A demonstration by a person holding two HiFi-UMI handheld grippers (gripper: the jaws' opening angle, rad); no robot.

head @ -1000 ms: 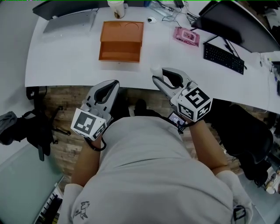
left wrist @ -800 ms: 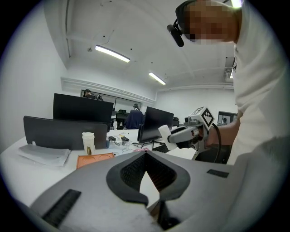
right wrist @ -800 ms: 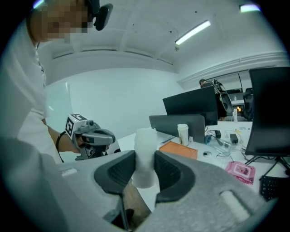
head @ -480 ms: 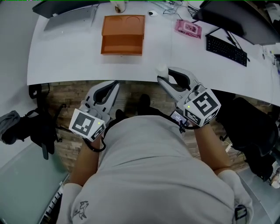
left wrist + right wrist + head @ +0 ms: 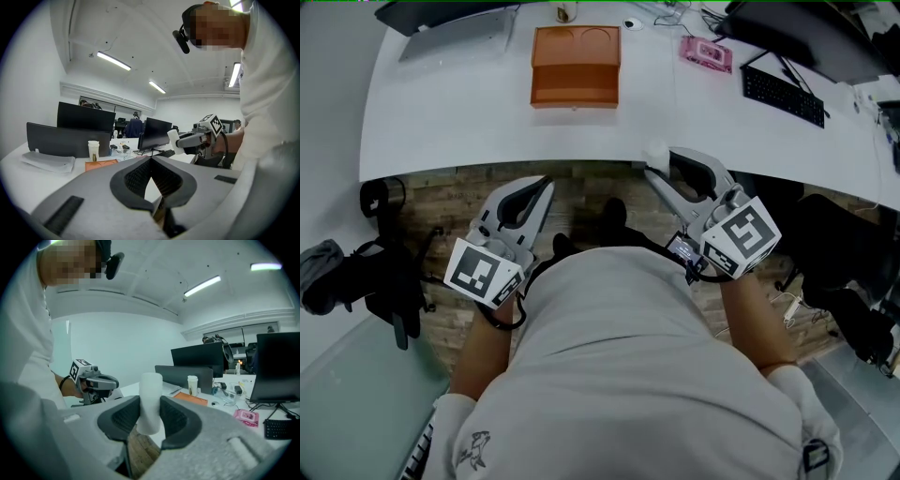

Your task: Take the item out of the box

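Right claw (image 5: 150, 405) gripping a white cylindrical item (image 5: 151, 385) between its pads, left claw (image 5: 151, 160) hanging closed and empty beside it, orange box (image 5: 576, 66) lying on the white tabletop (image 5: 441, 117) well ahead of both claws

Far right on the white desk (image 5: 441, 112), a black keyboard (image 5: 782, 96), with a pink packet (image 5: 707, 53) just left of it. At the far edge, a paper cup (image 5: 567, 12). Down left on the wood floor (image 5: 450, 202), a black bundle (image 5: 366, 281).

The table (image 5: 441, 112) looks smooth and white, the box (image 5: 576, 66) matt orange, the item (image 5: 150, 401) matt white plastic.
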